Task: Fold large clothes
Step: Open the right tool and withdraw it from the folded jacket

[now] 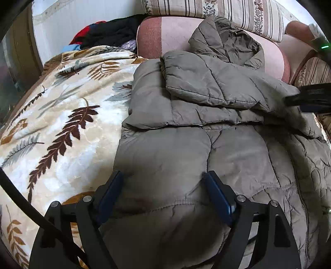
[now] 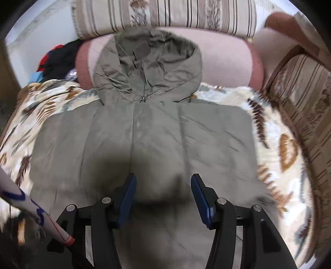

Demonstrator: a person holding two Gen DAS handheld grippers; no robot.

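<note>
An olive-grey hooded puffer jacket (image 1: 206, 149) lies flat on a leaf-patterned blanket (image 1: 62, 115). Its hood (image 1: 227, 39) rests against a pink bolster. One sleeve (image 1: 206, 82) is folded across the chest. My left gripper (image 1: 163, 180) hovers open over the jacket's lower left part, with only flat fabric under its blue pads (image 1: 217, 194). At the right edge of the left wrist view, the right gripper (image 1: 308, 99) shows as a dark blur beside the jacket's side. In the right wrist view my right gripper (image 2: 163, 180) stands open above the jacket (image 2: 155, 134), below the zip and hood (image 2: 153, 62), and grips nothing.
A pink bolster (image 1: 165, 35) and a striped cushion (image 1: 206, 8) stand behind the jacket. Dark and red clothes (image 1: 107, 33) are piled at the back left. A striped sofa arm (image 2: 300, 97) borders the right. A white tube with blue marks (image 2: 37, 209) crosses the lower left.
</note>
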